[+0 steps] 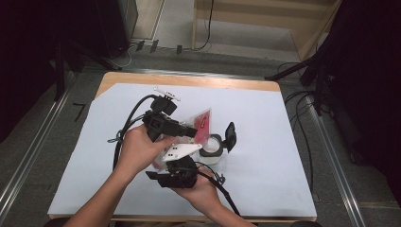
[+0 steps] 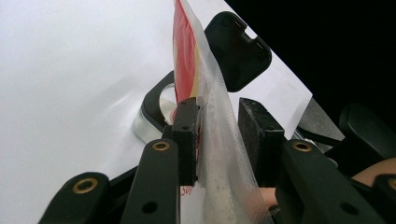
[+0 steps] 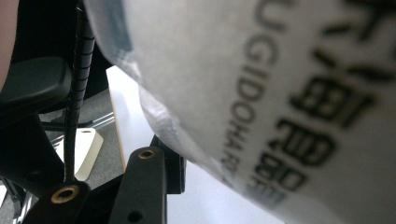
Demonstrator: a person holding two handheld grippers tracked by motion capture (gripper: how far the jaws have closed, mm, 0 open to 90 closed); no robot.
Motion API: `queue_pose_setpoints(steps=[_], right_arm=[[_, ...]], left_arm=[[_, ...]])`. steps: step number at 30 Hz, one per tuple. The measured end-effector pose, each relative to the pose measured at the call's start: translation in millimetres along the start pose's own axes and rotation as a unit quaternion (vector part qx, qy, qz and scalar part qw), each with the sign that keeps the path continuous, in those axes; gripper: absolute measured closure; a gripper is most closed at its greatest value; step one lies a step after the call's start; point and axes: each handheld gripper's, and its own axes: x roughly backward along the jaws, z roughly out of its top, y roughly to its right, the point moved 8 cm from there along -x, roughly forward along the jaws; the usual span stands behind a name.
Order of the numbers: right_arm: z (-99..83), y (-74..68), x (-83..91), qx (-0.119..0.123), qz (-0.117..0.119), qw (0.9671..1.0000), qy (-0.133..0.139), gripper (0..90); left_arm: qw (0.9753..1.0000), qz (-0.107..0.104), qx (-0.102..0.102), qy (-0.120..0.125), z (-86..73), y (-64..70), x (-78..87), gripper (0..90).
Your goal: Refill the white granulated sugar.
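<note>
left tool [image 2: 217, 126]: slack around pouch [image 2: 219, 154] (over jar [image 1: 211, 147]) | right tool [image 1: 177, 166]: grip unclear

Left claw [image 2: 217, 135] jaws slightly apart; right claw [image 1: 182, 163] close beneath, state unclear.

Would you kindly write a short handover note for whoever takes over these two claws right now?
Left claw: jaws around the upper edge of the red-and-clear pouch; a gap shows at one pad, so the grip is uncertain.
Right claw: low on the same pouch; printed film lies against its camera, jaw state unclear.
The lidded container sits under the pouch on the white-covered table, black lid flipped open.
Left: probably emptying the pouch into it.
</note>
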Motion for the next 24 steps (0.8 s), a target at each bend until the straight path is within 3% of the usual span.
queue_pose_setpoints(steps=[24], right_arm=[[0.4, 0.7, 1.0, 0.005, -0.004, 1.0, -0.001, 63.2]], left_arm=[[1.0, -0.008, 0.004, -0.002, 1.3, -3.0, 0.0, 69.6]])
